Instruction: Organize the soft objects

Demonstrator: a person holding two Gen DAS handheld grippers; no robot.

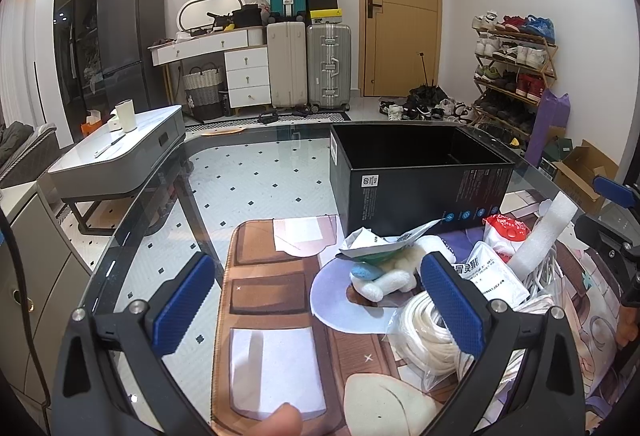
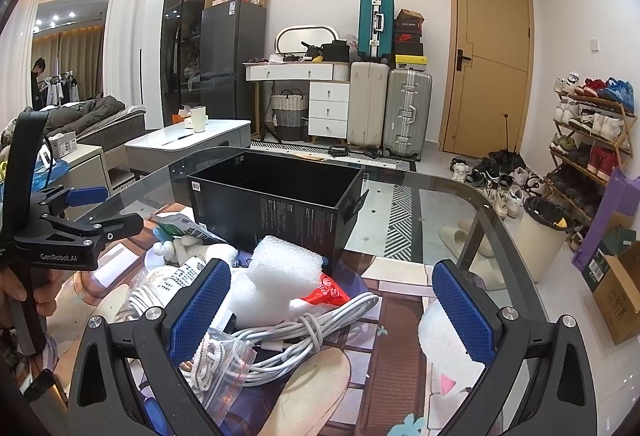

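Foam block (image 2: 286,260): one, white and porous, between the spread fingers of the right gripper (image 2: 332,310), just ahead of them.
Plush toy (image 1: 394,272): one, white, just ahead of the left gripper (image 1: 318,298), whose fingers are spread with nothing between.
Cable bundle (image 2: 308,328): one, white, tied, below the foam.
Black box (image 2: 276,200): one, open, behind the pile.

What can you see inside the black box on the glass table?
The black box stands open-topped, and only bare dark inner walls show in both views. Its floor is hidden behind the near wall, so something lying low inside cannot be ruled out. The foam block sits outside, in front.
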